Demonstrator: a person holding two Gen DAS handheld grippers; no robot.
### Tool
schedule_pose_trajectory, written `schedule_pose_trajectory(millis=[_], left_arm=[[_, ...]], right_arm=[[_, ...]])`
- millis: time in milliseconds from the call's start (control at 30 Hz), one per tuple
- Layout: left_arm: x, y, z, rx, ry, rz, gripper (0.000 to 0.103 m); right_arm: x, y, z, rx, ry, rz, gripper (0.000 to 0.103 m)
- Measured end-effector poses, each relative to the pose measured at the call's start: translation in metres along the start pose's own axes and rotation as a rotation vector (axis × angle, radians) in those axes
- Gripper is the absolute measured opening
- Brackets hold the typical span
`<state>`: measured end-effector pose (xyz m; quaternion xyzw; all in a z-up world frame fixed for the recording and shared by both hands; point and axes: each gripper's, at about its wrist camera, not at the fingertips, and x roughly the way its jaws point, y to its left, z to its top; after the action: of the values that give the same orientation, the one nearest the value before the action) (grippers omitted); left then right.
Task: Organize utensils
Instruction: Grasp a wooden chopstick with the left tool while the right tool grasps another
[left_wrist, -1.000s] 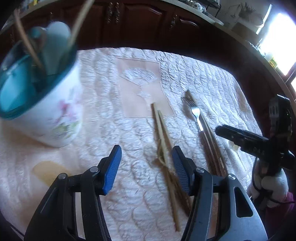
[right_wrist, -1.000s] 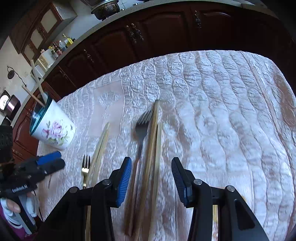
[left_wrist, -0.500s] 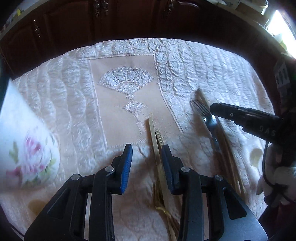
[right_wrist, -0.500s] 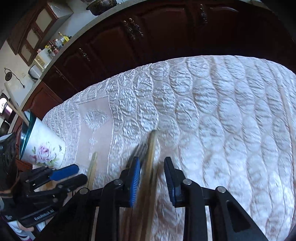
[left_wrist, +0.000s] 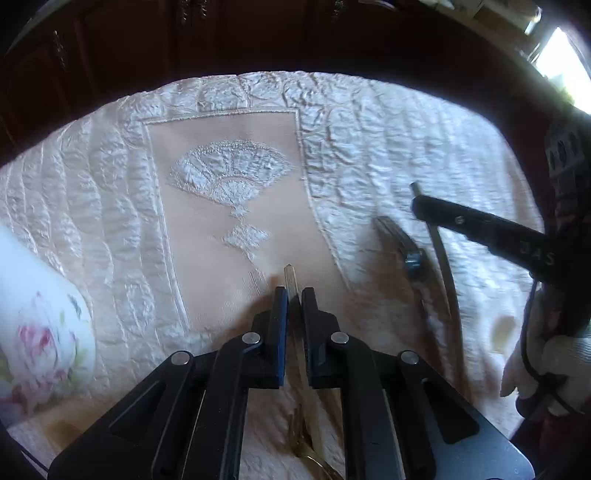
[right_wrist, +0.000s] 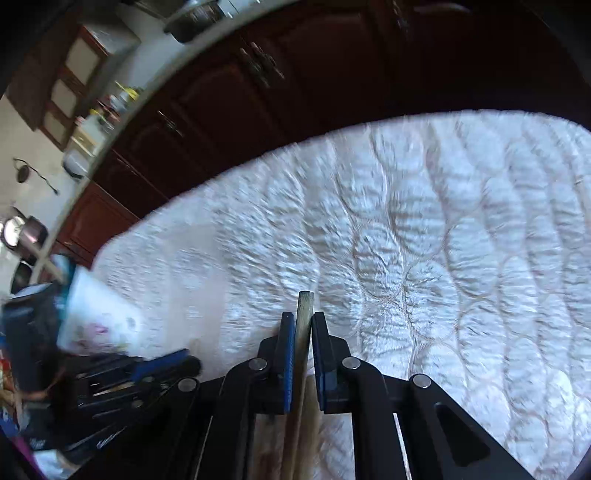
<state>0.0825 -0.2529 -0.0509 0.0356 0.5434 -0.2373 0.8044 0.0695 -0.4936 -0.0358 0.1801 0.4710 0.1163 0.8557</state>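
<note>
Both grippers have gone from wide open a second ago to clamped. The left gripper was spread beside the pale pair of chopsticks; now its fingers are pinched together on one light wooden chopstick, whose tip pokes out just past the fingertips over the peach embroidered panel. Below the jaws the stick runs back between the finger arms; a gold utensil lies touching it near the bottom edge, type unclear. The right gripper did the same: its fingers are closed on a darker wooden chopstick, squared end protruding just beyond the tips, shaft running back between the arms. Whether either stick has left the quilted cloth can't be told; the right view is motion-blurred. Judgement: the grasp step is done on both sides, and the lift and carry to the floral cup remain. The floral cup sits left of the left fingers, close; in the right view it is a blur far left. A steel fork lies on the cloth right of the left fingers, beside the right gripper's arm. Chopsticks look thin, rigid and smooth, each held near one end, so they will likely pivot in the pads. Dark wood cabinets lie beyond the table.
</note>
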Motion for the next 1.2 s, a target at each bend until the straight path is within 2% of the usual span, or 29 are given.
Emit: schedule_pose_trajectory(millis=[233, 567, 633, 800, 867, 933, 1000, 1200], left_arm=[[-0.060, 0.007, -0.012, -0.015, -0.100, -0.085, 0.006], [-0.158, 0.017, -0.034, 0.009, -0.269, -0.156, 0.004], [-0.166, 0.016, -0.041, 0.026, -0.272, -0.148, 0.004], [-0.143, 0.019, -0.045, -0.033, -0.191, -0.116, 0.006], [-0.120, 0.018, -0.046, -0.044, -0.160, -0.089, 0.022], [-0.096, 0.018, -0.045, -0.059, -0.120, -0.071, 0.030], [-0.069, 0.019, -0.042, -0.082, -0.072, -0.048, 0.030], [-0.011, 0.016, -0.029, -0.074, -0.012, 0.062, 0.029]], right_arm=[[-0.063, 0.016, -0.006, -0.026, -0.092, 0.073, 0.008], [-0.123, 0.052, -0.023, -0.102, -0.173, 0.099, 0.007], [-0.131, 0.062, -0.029, -0.129, -0.181, 0.086, 0.007], [-0.133, 0.072, -0.037, -0.140, -0.173, 0.069, 0.007], [-0.132, 0.073, -0.038, -0.131, -0.172, 0.070, 0.007], [-0.131, 0.071, -0.037, -0.128, -0.171, 0.068, 0.007], [-0.131, 0.070, -0.037, -0.126, -0.169, 0.068, 0.007], [-0.131, 0.069, -0.034, -0.130, -0.166, 0.073, 0.007]])
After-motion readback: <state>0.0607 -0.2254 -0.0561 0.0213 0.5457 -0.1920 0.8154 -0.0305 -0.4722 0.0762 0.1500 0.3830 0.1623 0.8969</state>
